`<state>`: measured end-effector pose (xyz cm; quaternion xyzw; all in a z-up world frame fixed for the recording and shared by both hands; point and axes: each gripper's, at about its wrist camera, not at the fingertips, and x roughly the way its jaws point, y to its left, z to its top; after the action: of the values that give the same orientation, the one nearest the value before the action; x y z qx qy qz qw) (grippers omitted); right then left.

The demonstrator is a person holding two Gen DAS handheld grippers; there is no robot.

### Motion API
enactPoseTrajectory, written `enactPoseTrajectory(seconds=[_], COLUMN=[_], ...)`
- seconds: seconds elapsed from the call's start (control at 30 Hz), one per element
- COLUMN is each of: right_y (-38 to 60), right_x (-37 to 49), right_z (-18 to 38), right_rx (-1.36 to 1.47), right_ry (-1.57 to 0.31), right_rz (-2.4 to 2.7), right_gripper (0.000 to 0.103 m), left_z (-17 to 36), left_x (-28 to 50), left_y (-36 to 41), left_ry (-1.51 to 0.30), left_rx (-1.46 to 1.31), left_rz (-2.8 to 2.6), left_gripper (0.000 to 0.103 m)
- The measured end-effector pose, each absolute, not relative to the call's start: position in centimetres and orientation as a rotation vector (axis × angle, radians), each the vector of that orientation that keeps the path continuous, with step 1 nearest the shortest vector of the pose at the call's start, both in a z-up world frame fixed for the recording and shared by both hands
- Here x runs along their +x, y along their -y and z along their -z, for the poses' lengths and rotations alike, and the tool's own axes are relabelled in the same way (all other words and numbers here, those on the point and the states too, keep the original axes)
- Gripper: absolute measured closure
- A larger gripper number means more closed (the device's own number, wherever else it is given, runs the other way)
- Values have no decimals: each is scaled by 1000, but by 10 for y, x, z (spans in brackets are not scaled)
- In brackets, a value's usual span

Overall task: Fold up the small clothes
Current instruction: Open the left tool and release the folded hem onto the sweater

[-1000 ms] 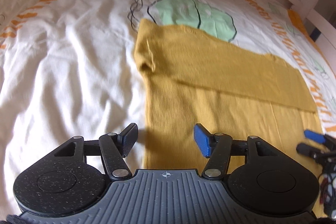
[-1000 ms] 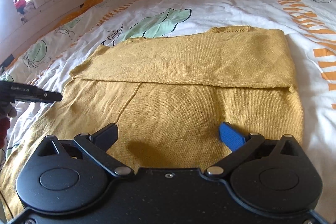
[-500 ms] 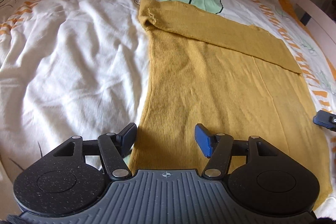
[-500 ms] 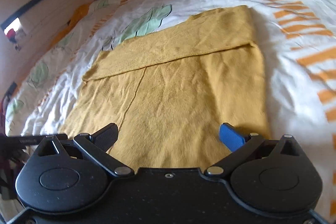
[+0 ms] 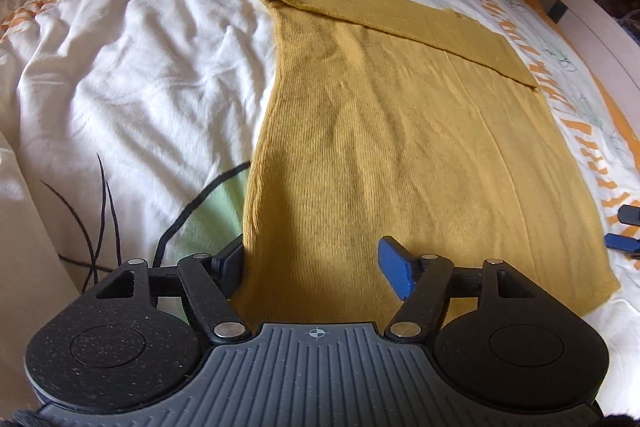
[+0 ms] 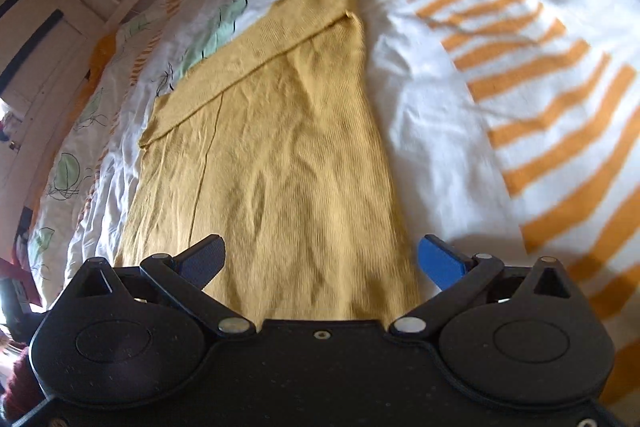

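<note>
We see the mustard-yellow ribbed knit garment lying flat on the white leaf-and-stripe printed duvet, its far end already turned over in a band. Our left gripper and right gripper both gape wide and hold nothing, each straddling a near corner of the hem. To fold cleanly, we judge both should pinch their corners level and lift together toward the far band

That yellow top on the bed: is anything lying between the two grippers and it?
Nothing visible. The yellow top lies flat on the duvet. The left gripper and the right gripper are both open over its near edge.
</note>
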<state>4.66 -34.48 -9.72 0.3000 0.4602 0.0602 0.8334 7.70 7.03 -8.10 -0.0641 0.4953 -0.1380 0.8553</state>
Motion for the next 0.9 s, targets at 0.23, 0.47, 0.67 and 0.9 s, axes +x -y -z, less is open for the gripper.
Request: enactPoseTrajectory(seconds=[0.23,0.47,0.67,0.9], right_y=[344,345,345,353], right_x=[36,41,43,47], right_z=[99,107,112,117], right_rx=[663,698,693,748], right_ry=[-1055,-1095,-1108,-1113], right_rz=[-164,-173,-189,-215], right_gripper=[0,0,0,0], left_z=[84,88,91,94], left_x=[60,59,62,63], left_y=[-73,-75,-73,-70], left_ry=[-1049,-1045,-1051,-1050], left_rx=[-125,-138,-151,-156], left_rz=[314,343,370,389], left_gripper=[33,27,16,7])
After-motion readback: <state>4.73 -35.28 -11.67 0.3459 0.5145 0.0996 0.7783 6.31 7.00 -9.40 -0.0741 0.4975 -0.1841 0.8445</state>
